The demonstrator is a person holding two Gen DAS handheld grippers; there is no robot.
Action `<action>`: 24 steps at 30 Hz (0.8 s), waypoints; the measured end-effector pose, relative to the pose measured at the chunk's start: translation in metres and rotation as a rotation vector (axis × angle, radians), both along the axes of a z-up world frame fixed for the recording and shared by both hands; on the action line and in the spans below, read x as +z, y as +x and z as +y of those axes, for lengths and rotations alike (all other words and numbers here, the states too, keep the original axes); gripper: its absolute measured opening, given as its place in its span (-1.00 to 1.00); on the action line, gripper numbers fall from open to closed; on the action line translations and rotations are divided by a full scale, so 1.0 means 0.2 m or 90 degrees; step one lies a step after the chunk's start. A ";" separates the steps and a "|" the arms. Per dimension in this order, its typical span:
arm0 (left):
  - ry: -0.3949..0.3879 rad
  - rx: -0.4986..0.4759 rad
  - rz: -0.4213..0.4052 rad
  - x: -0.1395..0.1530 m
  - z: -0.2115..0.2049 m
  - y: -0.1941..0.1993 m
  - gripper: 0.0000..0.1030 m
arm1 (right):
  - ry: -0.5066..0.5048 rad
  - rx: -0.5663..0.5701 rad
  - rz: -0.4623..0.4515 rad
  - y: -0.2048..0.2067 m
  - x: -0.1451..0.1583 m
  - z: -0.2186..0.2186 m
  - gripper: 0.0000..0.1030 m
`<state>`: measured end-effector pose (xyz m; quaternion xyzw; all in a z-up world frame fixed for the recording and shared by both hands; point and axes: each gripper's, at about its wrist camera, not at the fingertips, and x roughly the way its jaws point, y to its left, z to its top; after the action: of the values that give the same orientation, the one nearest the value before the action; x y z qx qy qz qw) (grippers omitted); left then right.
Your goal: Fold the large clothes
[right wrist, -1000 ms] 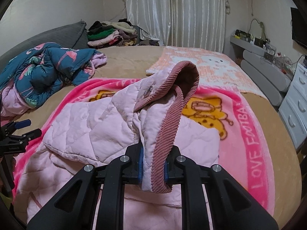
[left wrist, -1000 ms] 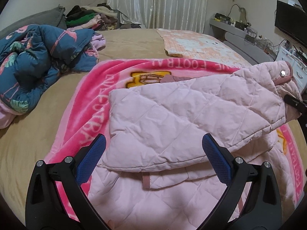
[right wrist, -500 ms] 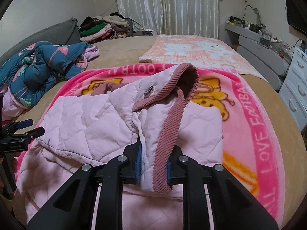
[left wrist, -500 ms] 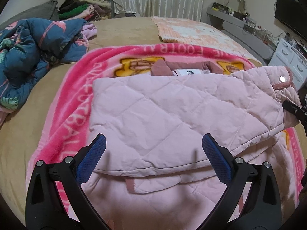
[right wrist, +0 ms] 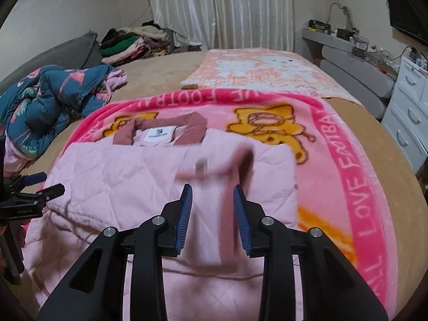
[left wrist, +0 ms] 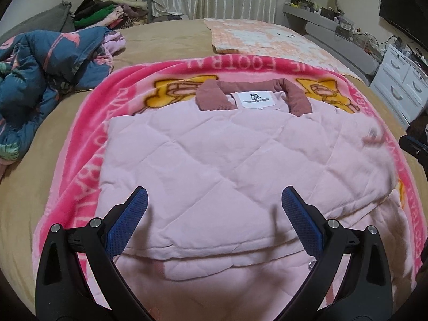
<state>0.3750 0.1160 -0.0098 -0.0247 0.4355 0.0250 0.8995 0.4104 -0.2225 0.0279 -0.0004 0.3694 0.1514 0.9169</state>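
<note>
The soft pink quilted jacket (left wrist: pixel 214 160) lies folded, collar pointing far, under wide left tongs (left wrist: pixel 214 200) and half-open right tongs (right wrist: pixel 212 200).

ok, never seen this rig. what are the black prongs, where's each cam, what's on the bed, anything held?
No robot here: a person holds a two-finger tool in each hand, each with a fisheye camera looking along its fingers. One picture is from the left tool, the other from the right tool. Both are open. A pink quilted jacket lies folded on a pink cartoon blanket on the bed. A blurred cuff sits between the right tool's fingers, apparently just released. A blue patterned quilt is bunched at the left.
</note>
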 end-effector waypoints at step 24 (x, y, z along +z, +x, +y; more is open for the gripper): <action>-0.049 -0.006 0.085 -0.28 0.07 0.13 0.84 | -0.061 0.076 0.025 0.08 -0.12 0.39 0.26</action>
<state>0.4002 0.1297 -0.0661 -0.0555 0.4953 0.0059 0.8669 0.4265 -0.1450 0.0035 -0.0633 0.3938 0.1875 0.8976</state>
